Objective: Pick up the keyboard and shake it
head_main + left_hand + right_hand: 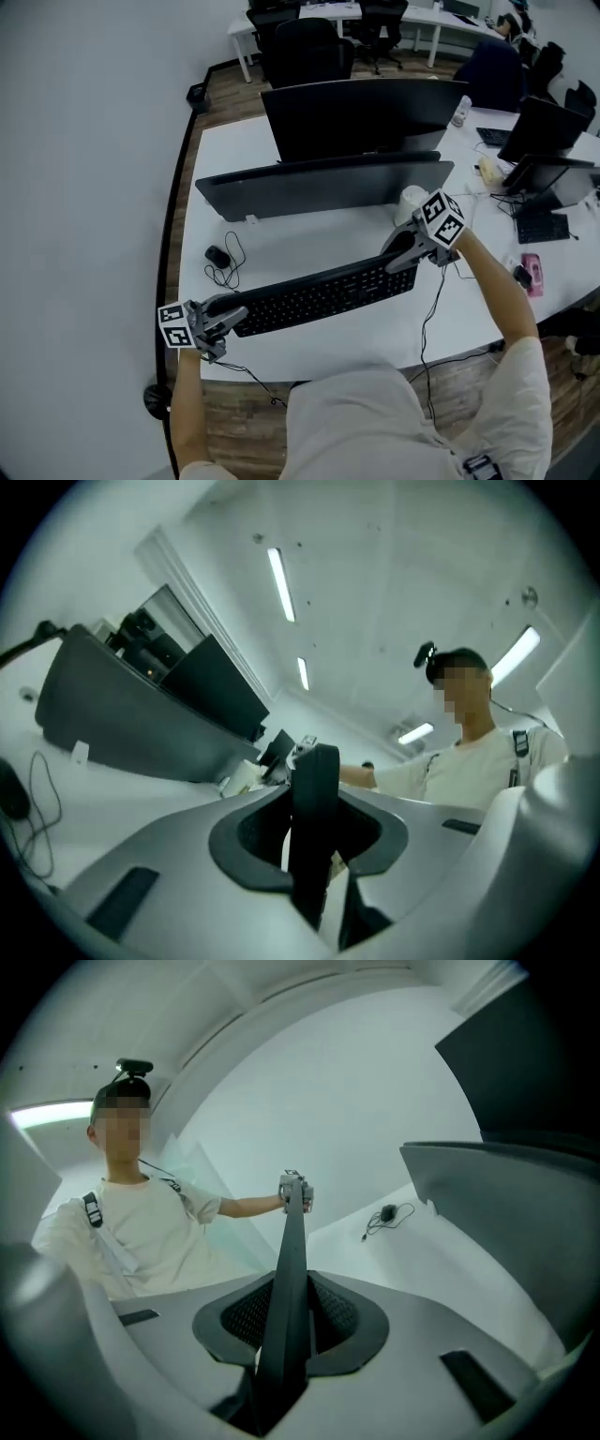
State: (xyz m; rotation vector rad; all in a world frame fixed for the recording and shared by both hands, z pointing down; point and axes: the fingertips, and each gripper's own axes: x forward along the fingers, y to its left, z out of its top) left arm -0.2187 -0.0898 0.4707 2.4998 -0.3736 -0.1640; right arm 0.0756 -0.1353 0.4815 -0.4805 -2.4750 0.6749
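Observation:
A long black keyboard (323, 292) stretches across the white desk (309, 239), keys facing up, held at both ends. My left gripper (228, 317) is shut on its left end, and my right gripper (401, 251) is shut on its right end. In the left gripper view the keyboard (311, 827) runs edge-on between the jaws toward the far gripper. The right gripper view shows the keyboard (286, 1307) the same way, as a thin dark blade clamped between the jaws, with the other gripper (294, 1191) at its far end.
A dark monitor (361, 112) and a long dark panel (323, 183) stand behind the keyboard. A small black mouse (218, 256) with a coiled cable lies at the left. A white cup (411, 202) sits by the right gripper. A cable (431, 309) hangs off the desk's front edge.

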